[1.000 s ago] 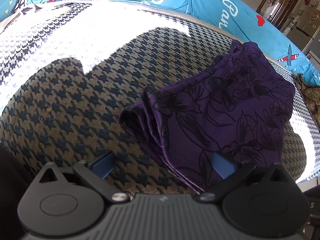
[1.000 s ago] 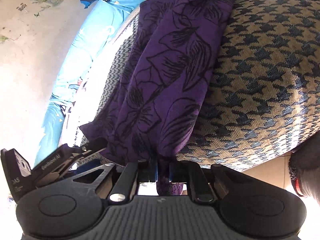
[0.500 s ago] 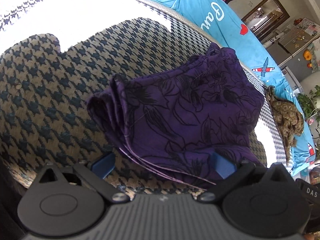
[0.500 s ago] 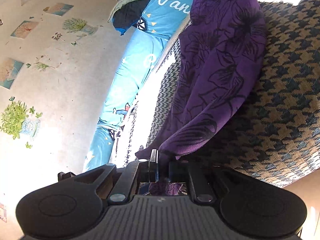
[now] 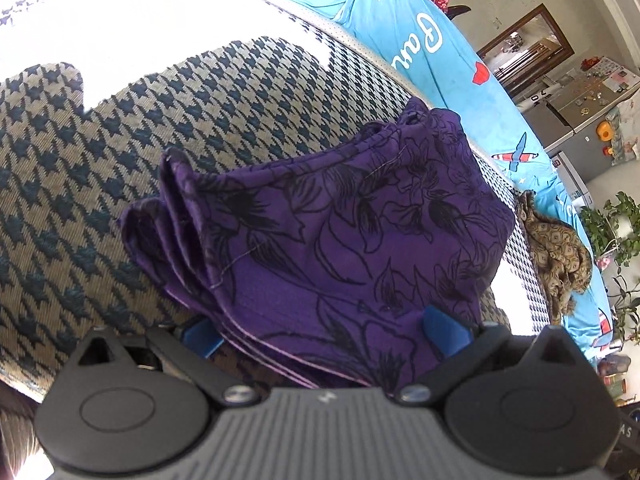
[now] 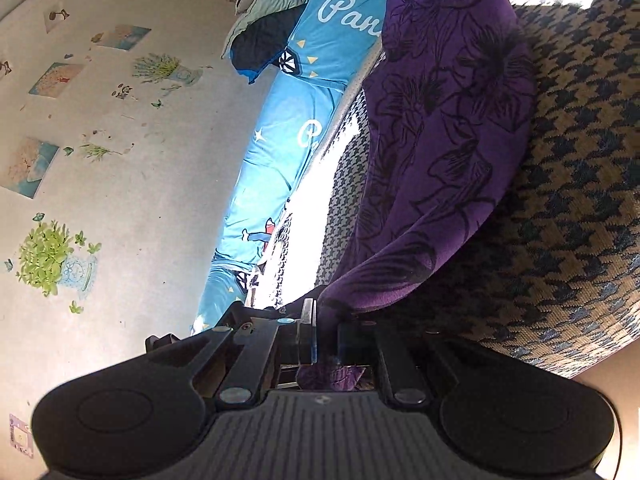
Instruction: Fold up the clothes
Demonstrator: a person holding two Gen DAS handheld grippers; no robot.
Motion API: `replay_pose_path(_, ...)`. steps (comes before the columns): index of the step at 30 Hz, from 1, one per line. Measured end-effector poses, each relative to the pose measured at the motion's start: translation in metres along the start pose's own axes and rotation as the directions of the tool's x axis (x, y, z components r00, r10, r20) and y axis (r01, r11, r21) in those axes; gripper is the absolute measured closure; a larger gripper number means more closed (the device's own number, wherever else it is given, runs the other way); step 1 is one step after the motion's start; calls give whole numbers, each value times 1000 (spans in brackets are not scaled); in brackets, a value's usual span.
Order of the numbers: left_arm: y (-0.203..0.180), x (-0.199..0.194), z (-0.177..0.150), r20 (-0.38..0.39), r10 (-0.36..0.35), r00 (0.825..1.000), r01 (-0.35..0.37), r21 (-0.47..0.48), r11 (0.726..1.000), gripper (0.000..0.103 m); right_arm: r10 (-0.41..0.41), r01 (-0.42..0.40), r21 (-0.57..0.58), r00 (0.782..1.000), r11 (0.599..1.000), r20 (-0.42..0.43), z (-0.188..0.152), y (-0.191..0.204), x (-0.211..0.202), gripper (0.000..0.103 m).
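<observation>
Right gripper (image 6: pixel 326 334) pinches the folded purple floral cloth (image 5: pixel 340 240) near the houndstooth cushion's (image 5: pixel 100 184) edge; left gripper (image 5: pixel 320 330) spread wide around it

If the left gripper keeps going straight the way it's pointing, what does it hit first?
The folded purple floral garment. The left gripper is open, and the garment's near edge already lies between its blue fingers, resting on the houndstooth cushion. Depth is hard to judge.
</observation>
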State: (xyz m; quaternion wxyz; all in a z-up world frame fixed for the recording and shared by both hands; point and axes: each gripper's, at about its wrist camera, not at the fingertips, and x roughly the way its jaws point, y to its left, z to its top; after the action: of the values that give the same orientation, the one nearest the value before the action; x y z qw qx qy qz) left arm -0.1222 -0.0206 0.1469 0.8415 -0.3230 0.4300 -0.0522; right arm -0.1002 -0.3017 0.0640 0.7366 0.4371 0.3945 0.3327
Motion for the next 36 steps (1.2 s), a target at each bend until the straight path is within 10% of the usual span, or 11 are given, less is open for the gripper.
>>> replay_pose_path(6, -4, 7, 3, 37, 31, 999, -31, 9, 999, 11, 30, -31, 44, 999, 999, 23, 3, -3, -4, 93)
replay_pose_path(14, 5, 8, 9, 41, 98, 994, -99, 21, 995, 78, -181, 180, -143, 983, 973, 6, -4, 13, 7, 89)
replay_pose_path(19, 1, 6, 11, 23, 128, 992, -129, 51, 990, 80, -356, 353, -332, 933, 875, 56, -14, 30, 11, 65)
replay_pose_path(28, -3, 7, 12, 14, 150, 989, -150, 83, 985, 81, -444, 495, -441, 868, 748, 222, -32, 47, -10, 59)
replay_pose_path(36, -5, 7, 13, 0, 159, 987, -158, 88, 983, 82, -398, 389, -673, 905, 629, 151, -62, 69, 20, 47)
